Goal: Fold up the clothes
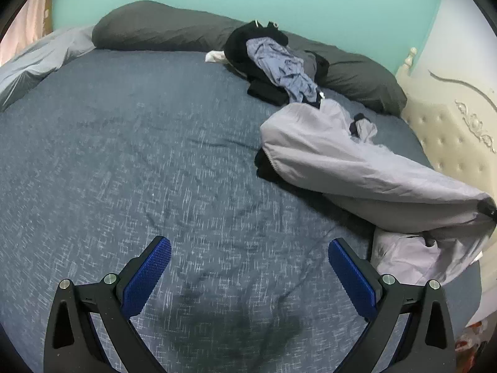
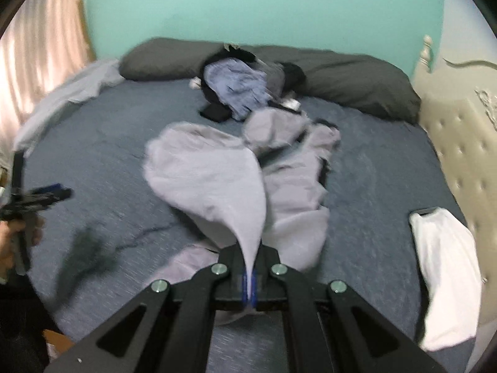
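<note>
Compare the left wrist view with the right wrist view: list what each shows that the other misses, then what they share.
Only the left wrist view shows the left gripper with its blue pads spread wide over bare sheet. Only the right wrist view shows the right gripper shut on the light grey garment, plus a white garment by the headboard. Both show the blue bedsheet, dark grey pillows and the clothes pile.
</note>
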